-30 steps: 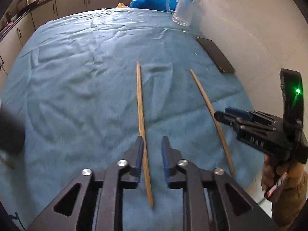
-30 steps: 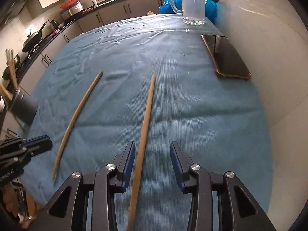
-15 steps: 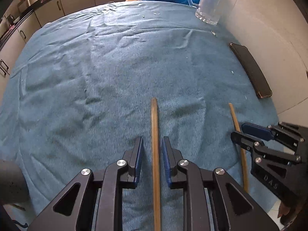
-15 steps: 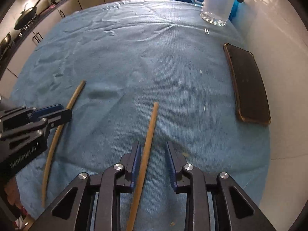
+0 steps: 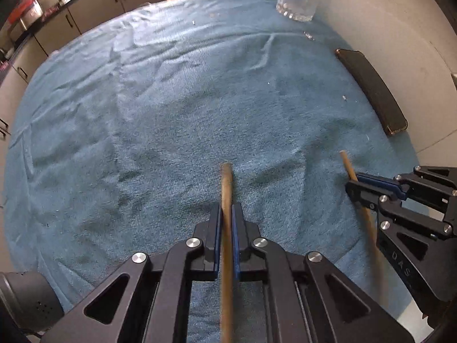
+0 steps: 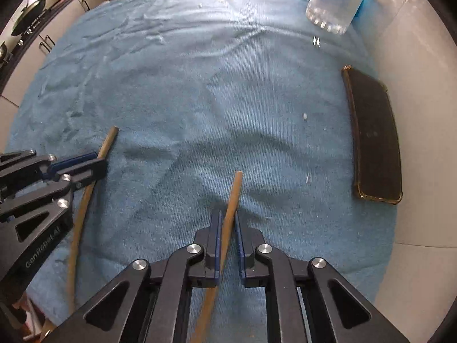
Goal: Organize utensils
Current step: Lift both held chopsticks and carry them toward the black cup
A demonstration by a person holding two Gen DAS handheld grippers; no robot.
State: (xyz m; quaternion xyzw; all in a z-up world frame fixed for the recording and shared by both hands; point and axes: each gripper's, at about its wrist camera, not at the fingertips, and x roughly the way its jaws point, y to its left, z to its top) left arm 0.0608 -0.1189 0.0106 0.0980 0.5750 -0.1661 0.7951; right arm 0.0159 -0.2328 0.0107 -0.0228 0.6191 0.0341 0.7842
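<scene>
While a second ago both tools straddled the sticks with jaws apart, the left gripper [image 5: 226, 211] has now just closed on the left chopstick [image 5: 226, 183] and the right gripper [image 6: 227, 217] on the right chopstick [image 6: 233, 193], near their far ends. Both sticks appear to rest on the blue cloth [image 5: 171, 108], though motion blur obscures this. Lifting seems next.

My left claw [image 5: 227, 217] and right claw [image 6: 228, 223] both point steeply down, side by side, jaws just squeezed nearly together.
</scene>
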